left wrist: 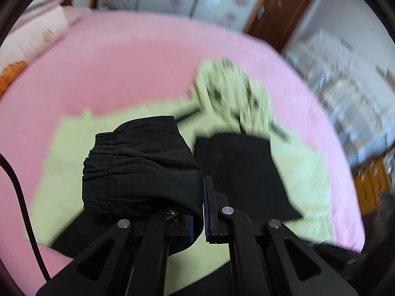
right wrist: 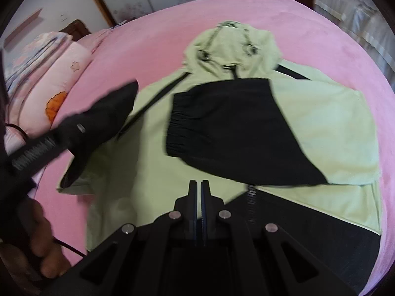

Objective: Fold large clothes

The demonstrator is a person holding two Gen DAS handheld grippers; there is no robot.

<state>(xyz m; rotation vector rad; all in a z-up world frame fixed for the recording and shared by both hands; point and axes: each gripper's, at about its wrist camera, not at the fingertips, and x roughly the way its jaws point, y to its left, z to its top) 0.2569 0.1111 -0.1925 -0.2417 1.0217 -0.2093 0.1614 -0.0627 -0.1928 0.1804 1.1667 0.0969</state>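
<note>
A pale green hooded jacket with black sleeves and black lower panels point(right wrist: 321, 128) lies spread flat on a bed covered by a pink fleecy sheet point(right wrist: 153, 39), hood toward the far edge. The left wrist view is badly smeared by motion: the hood and the furniture beyond the bed are only streaks there. The jacket's lower hem is cut off behind the gripper frames in both views.

One black sleeve with a gathered elastic cuff point(right wrist: 212, 128) lies folded across the jacket's chest. The other black sleeve cuff point(left wrist: 138, 167) is pinched in the left gripper point(left wrist: 201, 209), whose fingers are closed on the cloth; the fabric bunches over one finger and hides it almost fully. From the right wrist view that gripper shows at the left as a dark blurred shape above the jacket's edge, with a person's hand point(right wrist: 37, 241) on its handle, partly cut off by the frame.

The right gripper point(right wrist: 198, 192) hovers over the jacket's lower middle, fingers closed together with nothing between them.

A pink patterned pillow point(right wrist: 61, 74) lies at the bed's left edge.
</note>
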